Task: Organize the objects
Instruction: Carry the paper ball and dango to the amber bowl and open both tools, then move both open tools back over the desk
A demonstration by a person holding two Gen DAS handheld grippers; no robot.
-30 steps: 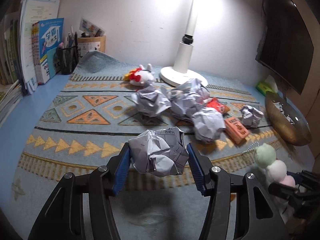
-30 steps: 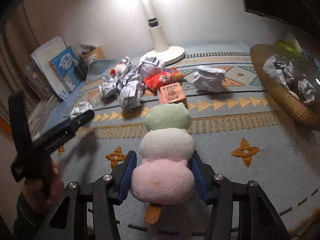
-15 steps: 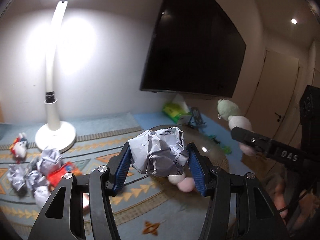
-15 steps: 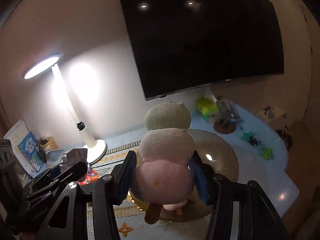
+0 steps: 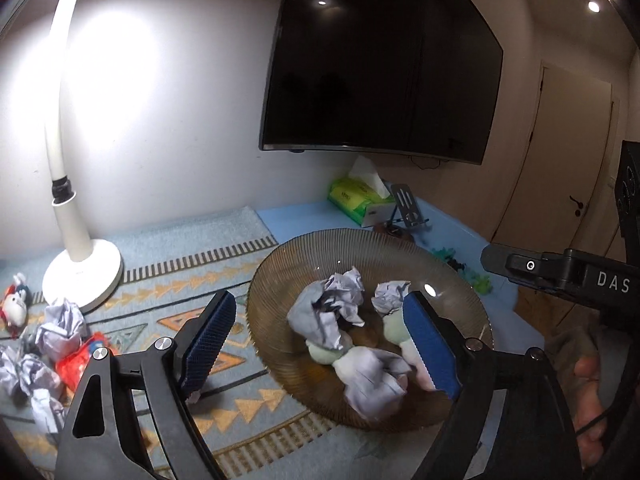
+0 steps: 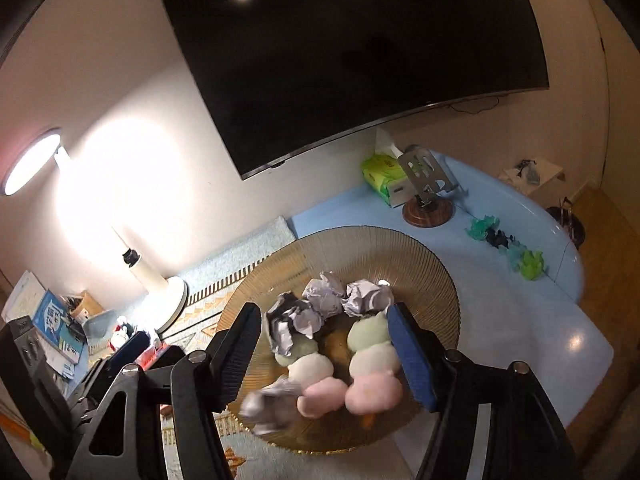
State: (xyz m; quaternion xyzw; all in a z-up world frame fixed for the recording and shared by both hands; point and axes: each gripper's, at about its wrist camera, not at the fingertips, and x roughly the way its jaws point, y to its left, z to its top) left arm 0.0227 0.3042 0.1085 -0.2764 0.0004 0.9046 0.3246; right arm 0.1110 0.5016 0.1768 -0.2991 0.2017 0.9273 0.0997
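- Jaws of the left gripper (image 5: 320,344) stand wide and are opening above the ribbed amber bowl (image 5: 280,276); the blue pads press on nothing.
- A blurred crumpled paper ball (image 5: 374,380) shows between them, clear of both pads, at the near side of the bowl.
- The right gripper (image 6: 328,356) also hangs over the bowl with its jaws opening; a dango plush (image 6: 374,364) of green, white and pink balls appears between them, close to the right pad, though whether that pad still touches it cannot be told.
- A second dango plush (image 6: 310,372) lies just left of the first in the bowl, partly under a paper ball (image 6: 290,326).
- Two more paper balls (image 6: 346,298) sit at the far side of the bowl, touching each other.
- Loose paper balls (image 5: 60,324) and a red snack packet (image 5: 78,360) lie on the patterned mat (image 5: 192,264) to the left, well apart from the bowl.
- A small plush toy (image 5: 14,308) sits at the far left, near the round base of the white lamp (image 5: 80,268).
- A green tissue box (image 5: 356,200) and a phone stand (image 5: 406,208) sit on the blue table (image 6: 500,300) beyond the bowl, under the dark screen (image 5: 380,60) on the wall.
- A person's hand (image 5: 592,392) holds the right gripper's handle at the right edge of the left view.
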